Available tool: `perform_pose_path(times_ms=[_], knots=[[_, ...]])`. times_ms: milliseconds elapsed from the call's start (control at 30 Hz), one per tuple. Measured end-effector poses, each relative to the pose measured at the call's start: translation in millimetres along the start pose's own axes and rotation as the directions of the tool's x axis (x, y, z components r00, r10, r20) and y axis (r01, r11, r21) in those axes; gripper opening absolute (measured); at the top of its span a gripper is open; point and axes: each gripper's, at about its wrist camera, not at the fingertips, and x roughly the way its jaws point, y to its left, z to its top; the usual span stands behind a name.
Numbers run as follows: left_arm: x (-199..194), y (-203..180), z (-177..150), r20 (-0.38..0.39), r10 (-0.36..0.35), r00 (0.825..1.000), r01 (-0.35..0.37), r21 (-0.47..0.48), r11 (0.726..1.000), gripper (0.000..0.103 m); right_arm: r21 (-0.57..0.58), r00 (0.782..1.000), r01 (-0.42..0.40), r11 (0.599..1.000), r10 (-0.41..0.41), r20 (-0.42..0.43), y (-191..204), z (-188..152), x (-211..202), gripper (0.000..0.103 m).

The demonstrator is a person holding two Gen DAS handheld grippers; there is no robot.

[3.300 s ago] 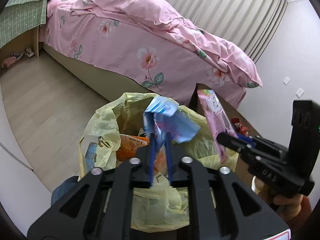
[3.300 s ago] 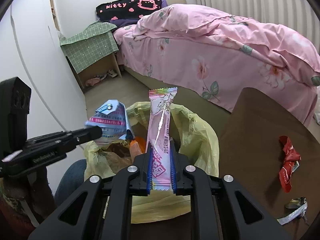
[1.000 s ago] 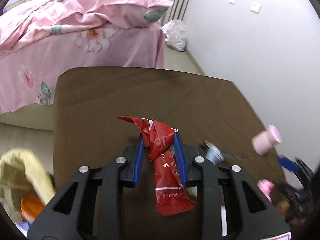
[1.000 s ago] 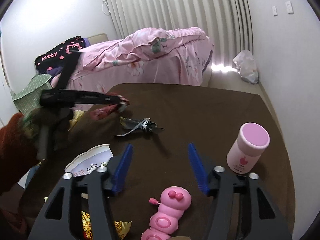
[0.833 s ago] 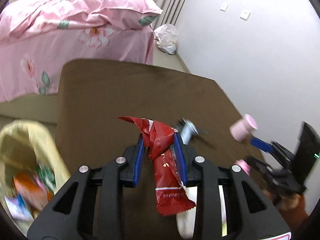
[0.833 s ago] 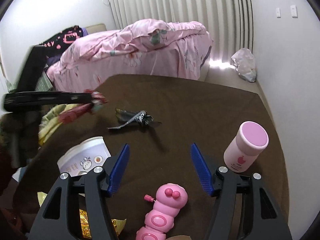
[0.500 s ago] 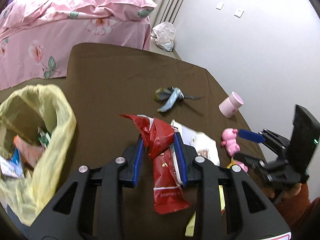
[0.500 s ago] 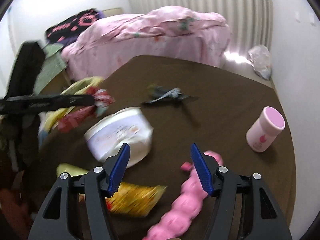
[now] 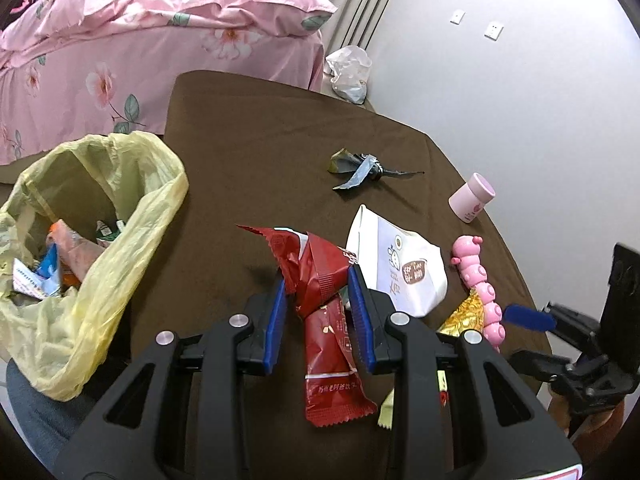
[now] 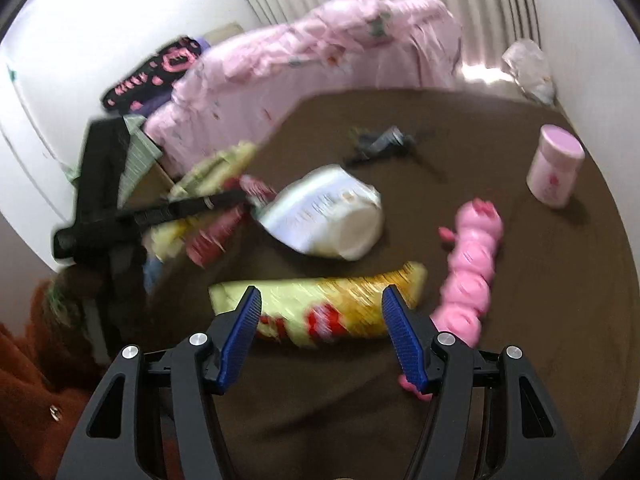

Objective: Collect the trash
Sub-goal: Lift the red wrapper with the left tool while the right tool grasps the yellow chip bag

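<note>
Red wrapper (image 9: 320,280) is clamped between the blue pads of the left gripper (image 9: 320,300), its tail hanging below the jaws over the brown table (image 9: 256,128). The yellow bag (image 9: 132,216) sits open at the table's left edge, already holding several wrappers. Judging from that, the step is the carry and drop: bring the jaws well over the bag's mouth before letting go, low enough that the light foil doesn't flutter onto the rim or the floor. The right gripper (image 10: 322,332) is spread wide and empty, hovering above the gold packet (image 10: 332,304), with the pink toy (image 10: 468,268) just beside it. That packet looks like the next pick; close on the packet alone, clear of the toy. More litter waits: a white pouch (image 9: 400,264) and a crumpled scrap (image 9: 356,168) farther off.
</note>
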Motion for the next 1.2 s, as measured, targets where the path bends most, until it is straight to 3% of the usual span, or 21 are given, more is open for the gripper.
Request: perform_pose_path(times_ms=[100,267,400,700,767,833,900,967,1067,1200], knots=[[-8,2,-3,0.014,0.016,1.000,-0.016,-0.002,1.000,0.028,-0.102,0.999,-0.007,0.995,0.003,-0.042,26,-4,13,0.058],[-17,8,-7,0.027,0.025,0.999,-0.024,-0.019,1.000,0.028,-0.248,0.987,0.129,0.960,-0.149,-0.064,46,-23,31,0.056],[-20,12,-9,0.029,0.018,0.999,-0.017,-0.032,0.999,0.028,-0.169,0.987,0.112,0.979,-0.130,-0.097,21,-34,22,0.054],[-16,10,-12,0.014,0.005,1.000,-0.004,-0.038,0.999,0.028,-0.033,0.934,0.340,0.940,-0.341,-0.105,-40,-39,8,0.053],[-16,9,-12,0.015,0.008,1.000,-0.007,-0.038,0.999,0.028,0.011,0.955,0.286,0.958,-0.284,-0.083,-43,-35,2,0.053],[-15,10,-12,0.013,0.009,1.000,-0.009,-0.040,0.999,0.028,0.058,0.988,0.139,0.989,-0.135,-0.069,-36,-31,-2,0.053],[-15,10,-12,0.012,0.008,1.000,-0.008,-0.040,0.999,0.028,0.085,0.997,0.034,0.996,-0.028,-0.067,-30,-25,2,0.053],[-15,10,-12,0.011,0.007,1.000,-0.007,-0.036,0.999,0.028,0.116,0.997,-0.012,0.993,0.020,-0.073,-29,-19,10,0.053],[-14,9,-12,0.010,0.008,1.000,-0.008,-0.031,0.999,0.028,0.160,0.996,0.006,0.987,0.008,-0.089,-35,-4,30,0.053],[-14,7,-13,0.006,0.002,1.000,-0.002,-0.026,1.000,0.028,0.072,0.990,0.122,0.990,-0.117,-0.077,-31,24,58,0.053]])
